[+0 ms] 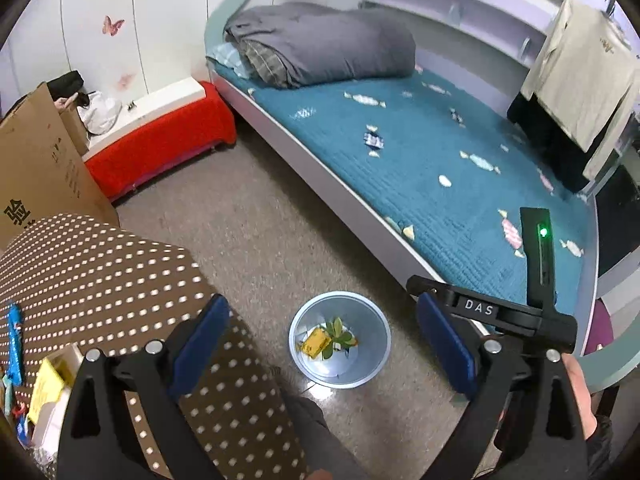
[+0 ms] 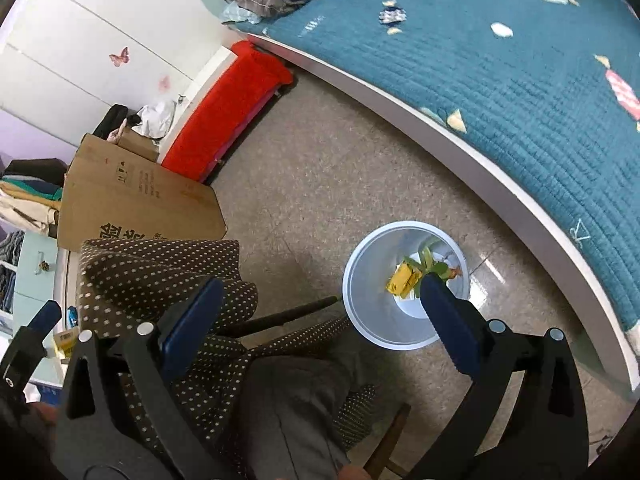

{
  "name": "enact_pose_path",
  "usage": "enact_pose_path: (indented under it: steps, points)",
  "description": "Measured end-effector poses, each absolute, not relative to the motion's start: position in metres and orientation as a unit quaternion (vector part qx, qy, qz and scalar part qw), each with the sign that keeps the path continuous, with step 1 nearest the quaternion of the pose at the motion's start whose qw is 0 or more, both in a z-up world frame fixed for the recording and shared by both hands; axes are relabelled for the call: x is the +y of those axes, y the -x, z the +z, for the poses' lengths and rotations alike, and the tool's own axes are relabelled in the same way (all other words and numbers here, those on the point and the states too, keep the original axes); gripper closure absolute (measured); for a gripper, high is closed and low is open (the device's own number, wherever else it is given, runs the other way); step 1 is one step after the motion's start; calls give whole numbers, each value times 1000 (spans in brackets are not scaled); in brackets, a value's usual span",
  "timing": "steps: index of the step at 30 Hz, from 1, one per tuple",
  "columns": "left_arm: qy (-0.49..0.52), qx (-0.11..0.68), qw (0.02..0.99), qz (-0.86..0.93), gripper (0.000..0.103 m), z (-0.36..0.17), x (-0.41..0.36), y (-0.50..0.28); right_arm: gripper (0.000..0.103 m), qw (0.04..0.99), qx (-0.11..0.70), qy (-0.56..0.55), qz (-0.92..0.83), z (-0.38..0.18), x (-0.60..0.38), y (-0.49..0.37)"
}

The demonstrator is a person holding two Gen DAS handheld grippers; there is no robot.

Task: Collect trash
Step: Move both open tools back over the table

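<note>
Left gripper (image 1: 324, 332) and right gripper (image 2: 320, 316) poised above bin (image 1: 362, 376), jaws released, nothing between them. Yellow wrapper (image 1: 315, 343) and green leaves (image 1: 336, 330) lying inside bin, on floor beside bed (image 1: 460, 168).

Bin floor (image 2: 412, 308) partly hidden behind right finger (image 2: 448, 320). Scraps under leaves (image 1: 336, 330) and yellow packet (image 1: 316, 342) too small to tell. Cardboard box (image 1: 40, 168) cut off at left edge, print only partly readable. Clutter (image 1: 24, 380) beside dotted cloth (image 1: 120, 264) cropped, indistinct.
</note>
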State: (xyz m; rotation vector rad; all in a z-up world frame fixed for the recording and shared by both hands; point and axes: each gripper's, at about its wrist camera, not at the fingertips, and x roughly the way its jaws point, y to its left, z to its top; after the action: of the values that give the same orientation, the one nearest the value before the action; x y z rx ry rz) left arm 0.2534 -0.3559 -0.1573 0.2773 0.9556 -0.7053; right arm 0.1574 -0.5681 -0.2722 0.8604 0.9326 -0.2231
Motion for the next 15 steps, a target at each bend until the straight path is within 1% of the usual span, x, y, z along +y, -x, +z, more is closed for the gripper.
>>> enact_pose_path:
  steps: [9,15]
  points:
    - [-97,414,844,-327,10,-122,-311,-240,6,839,400,-359,-87,-206,-533,-159]
    - [-71,384,867,-311,10,-94,-268,-234,6,866,380,-320,-57,-157,-497,-167]
